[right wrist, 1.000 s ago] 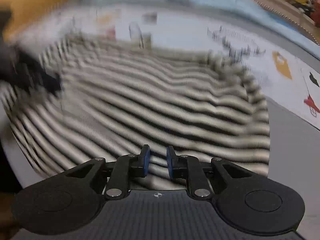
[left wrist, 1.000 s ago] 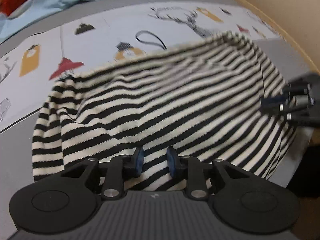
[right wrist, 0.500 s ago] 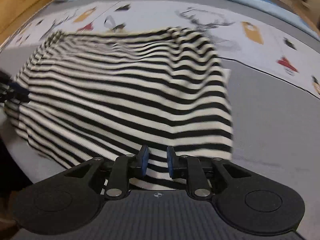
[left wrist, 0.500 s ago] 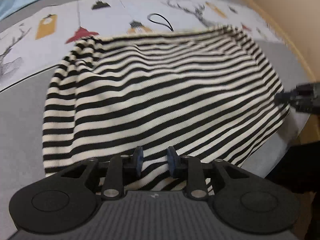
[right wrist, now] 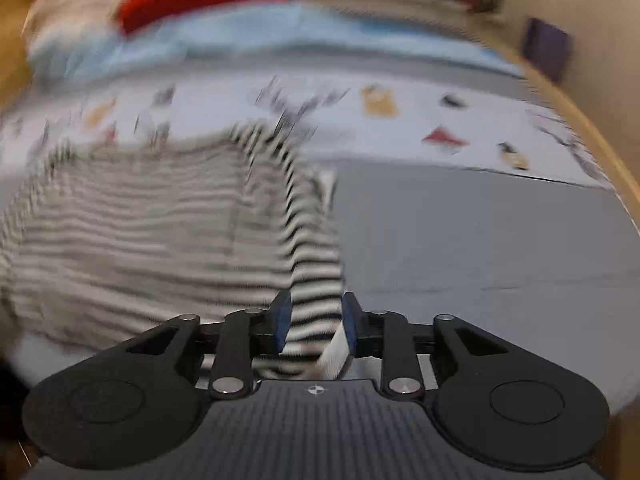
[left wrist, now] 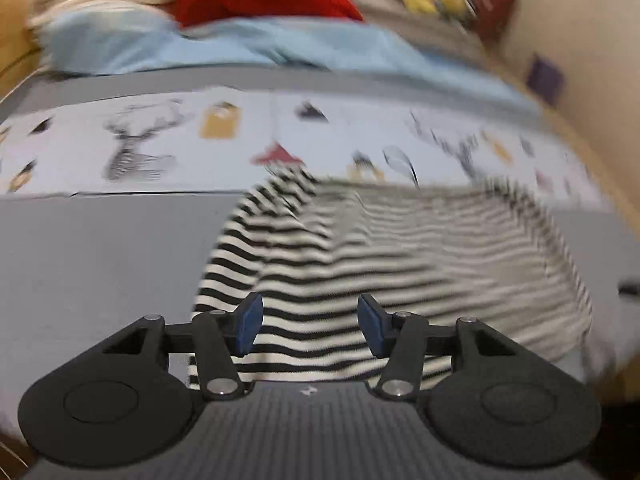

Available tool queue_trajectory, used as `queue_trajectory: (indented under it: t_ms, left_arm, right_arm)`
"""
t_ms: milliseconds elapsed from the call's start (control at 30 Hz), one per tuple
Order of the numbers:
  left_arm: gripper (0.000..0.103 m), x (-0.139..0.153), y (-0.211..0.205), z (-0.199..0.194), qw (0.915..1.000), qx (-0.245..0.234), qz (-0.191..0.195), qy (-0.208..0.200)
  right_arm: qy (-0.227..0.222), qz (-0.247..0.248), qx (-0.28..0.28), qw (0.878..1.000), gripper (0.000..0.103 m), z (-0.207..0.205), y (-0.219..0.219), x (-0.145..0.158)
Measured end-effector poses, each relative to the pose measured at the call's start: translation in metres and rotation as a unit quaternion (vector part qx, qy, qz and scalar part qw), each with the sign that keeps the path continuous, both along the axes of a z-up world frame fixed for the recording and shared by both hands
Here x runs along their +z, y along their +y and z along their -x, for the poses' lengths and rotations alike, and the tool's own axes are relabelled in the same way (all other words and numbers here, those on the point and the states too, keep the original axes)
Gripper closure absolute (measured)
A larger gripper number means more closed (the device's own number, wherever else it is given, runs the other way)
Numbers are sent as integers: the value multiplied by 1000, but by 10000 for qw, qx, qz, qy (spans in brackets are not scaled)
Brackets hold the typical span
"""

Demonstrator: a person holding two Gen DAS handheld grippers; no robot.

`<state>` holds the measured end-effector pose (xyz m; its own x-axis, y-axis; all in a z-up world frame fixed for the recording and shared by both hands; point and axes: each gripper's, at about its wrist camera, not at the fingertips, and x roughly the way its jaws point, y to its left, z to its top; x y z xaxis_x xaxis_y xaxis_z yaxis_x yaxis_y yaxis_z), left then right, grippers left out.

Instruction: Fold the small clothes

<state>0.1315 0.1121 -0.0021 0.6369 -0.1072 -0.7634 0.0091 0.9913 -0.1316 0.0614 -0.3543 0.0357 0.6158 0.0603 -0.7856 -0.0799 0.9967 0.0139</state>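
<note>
Left wrist view: my left gripper [left wrist: 308,328] is opening, jaws apart over the black-and-white striped knit garment [left wrist: 400,264] lying on the grey bed. Right gripper [right wrist: 314,326] is opening too, the garment's corner between its jaws. Soft, limp, light; I'm judging edges and corners best for gripping.

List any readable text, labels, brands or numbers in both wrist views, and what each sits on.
No readable text in either view.
Printed sheet: pictures only (deer, tags, small houses), motion-blurred; no letters made out.
Left gripper: small emblem on its body, a symbol, not text.
Right gripper: same kind of emblem on its body, no letters.
Striped garment: no label or tag visible.
Items at the far edge: too blurred to read.
</note>
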Motion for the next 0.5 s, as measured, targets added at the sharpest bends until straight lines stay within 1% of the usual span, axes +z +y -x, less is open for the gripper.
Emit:
queue_trajectory:
  t_ms: [67,133,167,200,300,400,500]
  left_arm:
    - [47,10,11,10,9985,366,364,-157]
    - [49,19,17,21,9956,597,670,-255]
    - [56,24,19,25,9946,627,778,-265]
    - [66,28,20,30,9941,612,861,-265]
    - [77,34,14,43,9945,393,930,-282]
    - [77,23,9,54,9954,276,909,-155]
    - [77,0,9,51,9942,468,968,37]
  right_arm:
    - [-233,-345,-360,9985,70,12,-10,11]
    - [-325,-689,-558,9955,69,19,-15,17]
    - [-357,-866,-613,9937,69,24,-15,19]
    - [-379,-950,-624,9928,69,27,-13,20]
    - [-446,-931,-482,9935,69,36,0,22]
    - [-492,-800,-238,9953,69,39,15,24]
    - [-445,-616,-66,9971,69,36,25,22]
